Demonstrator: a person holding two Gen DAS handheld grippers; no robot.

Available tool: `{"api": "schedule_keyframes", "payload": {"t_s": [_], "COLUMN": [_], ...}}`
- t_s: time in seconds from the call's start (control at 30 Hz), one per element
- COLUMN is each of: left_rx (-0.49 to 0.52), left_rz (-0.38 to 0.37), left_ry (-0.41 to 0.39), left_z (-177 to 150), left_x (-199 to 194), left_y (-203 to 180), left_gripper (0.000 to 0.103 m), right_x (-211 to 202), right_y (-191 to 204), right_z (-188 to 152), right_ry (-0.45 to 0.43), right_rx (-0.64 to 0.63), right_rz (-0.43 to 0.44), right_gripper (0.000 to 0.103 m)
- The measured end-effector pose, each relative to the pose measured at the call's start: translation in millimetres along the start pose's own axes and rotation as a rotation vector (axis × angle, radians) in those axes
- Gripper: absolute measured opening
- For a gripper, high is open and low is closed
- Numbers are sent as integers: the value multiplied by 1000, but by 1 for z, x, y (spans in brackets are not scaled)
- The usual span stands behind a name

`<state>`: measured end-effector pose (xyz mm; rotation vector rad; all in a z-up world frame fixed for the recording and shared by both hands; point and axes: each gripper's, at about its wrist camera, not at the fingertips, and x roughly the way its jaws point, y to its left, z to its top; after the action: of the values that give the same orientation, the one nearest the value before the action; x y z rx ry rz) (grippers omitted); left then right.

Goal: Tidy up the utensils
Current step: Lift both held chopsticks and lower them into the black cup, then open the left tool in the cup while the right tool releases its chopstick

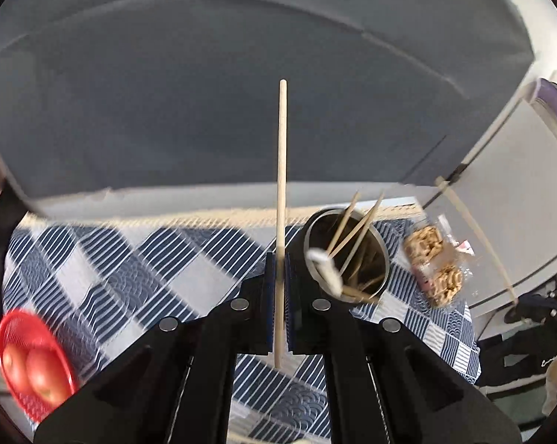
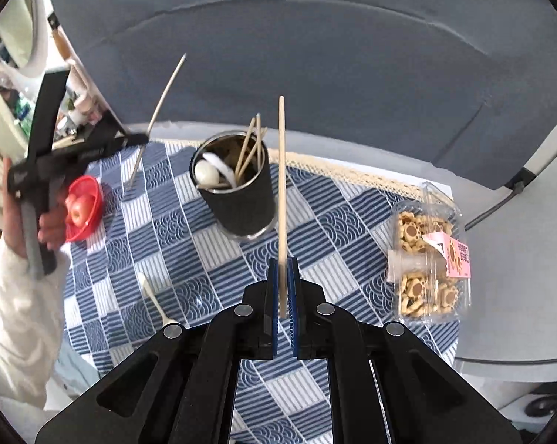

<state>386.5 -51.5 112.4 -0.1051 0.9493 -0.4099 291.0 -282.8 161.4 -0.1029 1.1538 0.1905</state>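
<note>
A: Bamboo, pale and rod-straight: each thin chopstick is light, stiff and smooth, so it may pivot; best pinched low on the shaft. The left gripper (image 1: 277, 296) is clamped on one chopstick (image 1: 281, 170), the right gripper (image 2: 284, 296) on another (image 2: 282, 185).

B: And the setting?

A: A counter under a blue-and-white checked cloth (image 2: 212, 259), grey upholstery behind. The black cylindrical holder (image 2: 238, 192) stands near both; a white spoon (image 2: 154, 298) lies loose.

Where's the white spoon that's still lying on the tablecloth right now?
In the right wrist view, the white spoon lies low on the left of the checked tablecloth, below the red basket and left of the black cup.
</note>
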Motion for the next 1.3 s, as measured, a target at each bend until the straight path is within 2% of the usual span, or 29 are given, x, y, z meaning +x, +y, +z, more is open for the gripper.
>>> {"api": "schedule_keyframes", "payload": {"t_s": [0.1, 0.2, 0.3, 0.37, 0.43, 0.67, 0.8, 0.9, 1.07, 1.13, 1.23, 1.27, 1.3], "left_rx": [-30, -18, -36, -37, -52, -40, -45, 6, 26, 21, 48, 44, 28], "left_rz": [-114, -148, -213, -245, -276, -284, -299, -257, -234, -251, -215, -213, -211], "left_ry": [-13, -36, -45, -65, -51, -101, -86, -85, -77, -57, -52, -48, -42], "left_z": [9, 13, 14, 12, 10, 8, -2, -12, -24, -28, -32, -33, -34], "left_x": [11, 21, 33, 41, 50, 71, 85, 84, 80, 79, 76, 75, 75], "left_y": [0, -6, -11, -17, -20, -36, -43, -48, -44, -44, -48, -47, -45], "left_gripper": [5, 5, 5, 5, 5, 5, 5, 5, 5, 5, 5, 7, 15], "right_x": [4, 10, 16, 22, 29, 48, 57, 60, 60, 62, 68, 71, 72], "right_y": [9, 14, 14, 15, 12, 0, -8, -9, -9, -8, -4, -5, -7], "right_z": [-1, -2, 1, 5, 8, 24, 35, 48, 70, 79, 91, 96, 101], "right_ry": [62, 111, 163, 189, 227, 326, 357, 342, 307, 293, 257, 252, 238], "right_rx": [-27, -57, -63, -77, -84, -80, -58, -74, -80, -82, -89, -67, -43], "right_rz": [1, 5, 93, 118, 150, 237, 286, 279, 263, 271, 243, 250, 262], "right_gripper": [5, 5, 5, 5, 5, 5, 5, 5, 5, 5, 5, 7, 8]}}
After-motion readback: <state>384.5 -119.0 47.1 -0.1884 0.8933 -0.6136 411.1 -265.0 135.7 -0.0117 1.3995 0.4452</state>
